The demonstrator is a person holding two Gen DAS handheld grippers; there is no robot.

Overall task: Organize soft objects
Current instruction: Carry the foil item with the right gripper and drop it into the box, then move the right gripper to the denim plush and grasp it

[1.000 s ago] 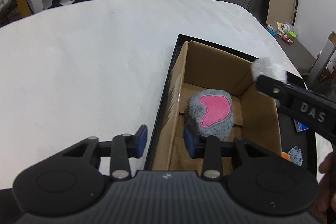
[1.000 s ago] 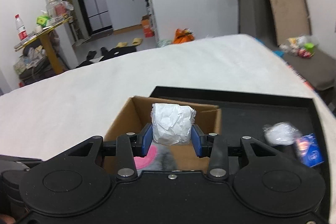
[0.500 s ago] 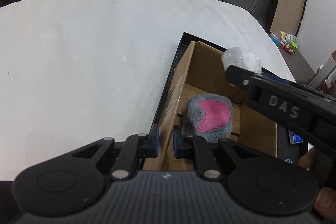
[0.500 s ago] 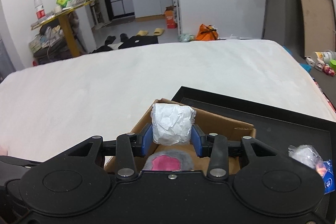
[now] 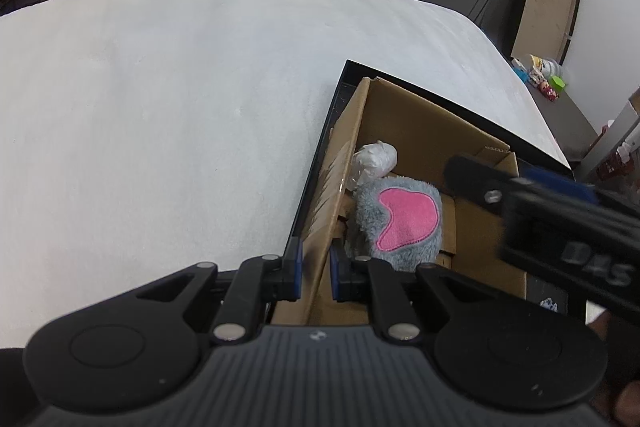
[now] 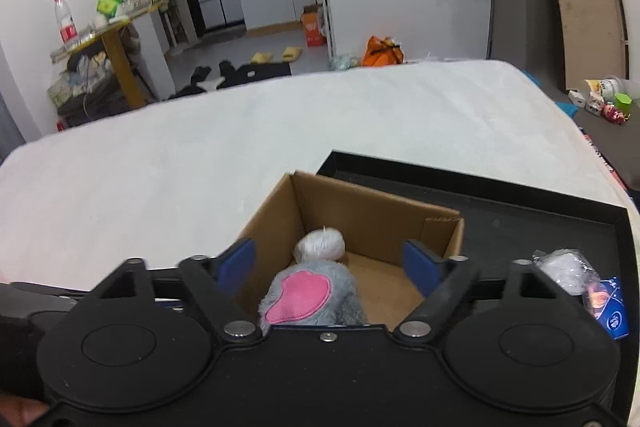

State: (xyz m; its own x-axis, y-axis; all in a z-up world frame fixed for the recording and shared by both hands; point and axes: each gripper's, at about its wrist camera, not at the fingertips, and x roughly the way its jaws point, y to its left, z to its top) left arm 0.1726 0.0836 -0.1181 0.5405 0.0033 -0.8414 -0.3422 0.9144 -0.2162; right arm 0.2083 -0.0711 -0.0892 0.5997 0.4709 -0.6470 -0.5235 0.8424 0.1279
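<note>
A brown cardboard box (image 5: 420, 131) (image 6: 360, 203) stands in a black tray (image 6: 520, 203) on a white bed. Inside lie a grey plush toy with a pink patch (image 5: 400, 223) (image 6: 308, 295) and a white crumpled wad (image 5: 374, 159) (image 6: 320, 245) beside it near the left wall. My left gripper (image 5: 315, 269) is shut on the box's left wall. My right gripper (image 6: 332, 261) hovers over the box, its jaws opening, nothing pressed between them; the wad lies below, free. In the left wrist view the right gripper's finger (image 5: 520, 187) crosses above the box.
On the tray's right part lie a clear bag with white stuffing (image 6: 564, 267) and a small blue packet (image 6: 610, 311). The white bed (image 5: 160, 107) spreads left and beyond the tray. A board leans on the far wall (image 6: 584, 19).
The right gripper's jaws spread and let go of the white wad, which dropped into the box beside the plush toy. The left gripper closed on the box's left wall.
</note>
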